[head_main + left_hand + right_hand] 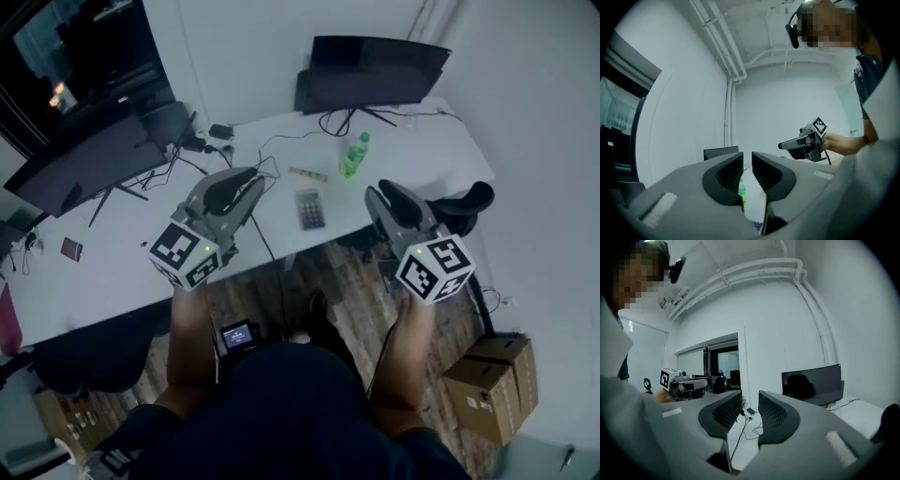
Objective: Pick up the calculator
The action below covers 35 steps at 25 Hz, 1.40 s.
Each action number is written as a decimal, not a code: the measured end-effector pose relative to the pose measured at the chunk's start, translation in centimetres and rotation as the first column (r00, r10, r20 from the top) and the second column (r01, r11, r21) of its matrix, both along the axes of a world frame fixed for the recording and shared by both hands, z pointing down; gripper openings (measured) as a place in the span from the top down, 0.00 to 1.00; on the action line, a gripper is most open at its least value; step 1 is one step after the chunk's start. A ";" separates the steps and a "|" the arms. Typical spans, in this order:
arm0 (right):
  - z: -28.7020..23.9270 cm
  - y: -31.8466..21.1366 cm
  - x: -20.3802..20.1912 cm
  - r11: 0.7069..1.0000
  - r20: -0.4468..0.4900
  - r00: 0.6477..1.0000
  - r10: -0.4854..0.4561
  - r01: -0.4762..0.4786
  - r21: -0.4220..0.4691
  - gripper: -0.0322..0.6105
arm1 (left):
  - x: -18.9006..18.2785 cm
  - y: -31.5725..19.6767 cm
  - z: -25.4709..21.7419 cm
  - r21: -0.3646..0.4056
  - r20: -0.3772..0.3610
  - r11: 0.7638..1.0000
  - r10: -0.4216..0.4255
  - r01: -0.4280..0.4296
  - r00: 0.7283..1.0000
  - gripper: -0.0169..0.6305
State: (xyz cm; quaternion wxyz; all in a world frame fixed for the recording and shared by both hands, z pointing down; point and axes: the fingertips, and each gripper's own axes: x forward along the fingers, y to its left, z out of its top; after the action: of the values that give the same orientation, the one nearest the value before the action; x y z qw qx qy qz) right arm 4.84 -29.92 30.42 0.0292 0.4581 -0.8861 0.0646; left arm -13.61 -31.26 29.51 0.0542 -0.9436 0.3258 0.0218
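The calculator (309, 208), grey with dark keys, lies flat near the front edge of the white desk (122, 253). My left gripper (251, 178) hovers over the desk to the calculator's left, its jaws shut with nothing between them. My right gripper (378, 194) hangs just off the desk's front edge to the calculator's right. Its jaws stand a narrow slit apart and hold nothing. In the left gripper view my own jaws (747, 161) point level, and the right gripper (787, 144) shows beyond them. The right gripper view shows its jaws (750, 404) over cables on the desk.
A green bottle (354, 155) stands behind the calculator, with a wooden ruler (307, 174) lying beside it. Two dark monitors (375, 70) (84, 164) stand at the back and left, with cables (272, 155) between them. A black chair (464, 202) stands at the right, and cardboard boxes (492, 384) sit on the floor.
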 end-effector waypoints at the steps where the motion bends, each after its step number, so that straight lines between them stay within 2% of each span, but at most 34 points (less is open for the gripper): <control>1: -0.1 -0.8 -0.2 1.000 0.004 1.000 -0.015 0.015 0.002 0.80 | -0.3 -0.4 0.0 -0.001 0.003 1.000 -0.016 0.016 1.000 0.89; 8: 0.3 -5.9 -1.7 0.992 0.016 0.992 -0.125 0.125 -0.009 0.80 | -1.2 -3.5 0.8 -0.024 0.014 0.993 -0.112 0.112 0.994 0.89; 17: 2.4 -11.3 -0.6 0.979 0.024 0.981 -0.193 0.194 -0.056 0.80 | 0.7 -7.8 3.6 -0.080 0.030 0.983 -0.165 0.167 0.986 0.88; 35: 9.3 -17.3 2.3 0.955 0.035 0.974 -0.223 0.226 -0.192 0.80 | 4.6 -15.0 13.7 -0.283 0.050 0.943 -0.170 0.177 0.984 0.85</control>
State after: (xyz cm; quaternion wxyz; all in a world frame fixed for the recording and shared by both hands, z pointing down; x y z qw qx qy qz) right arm 7.16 -47.19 39.76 0.0755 0.3490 -0.9219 0.1501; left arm -8.97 -46.24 43.22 -0.0769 -0.9093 0.4067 -0.0423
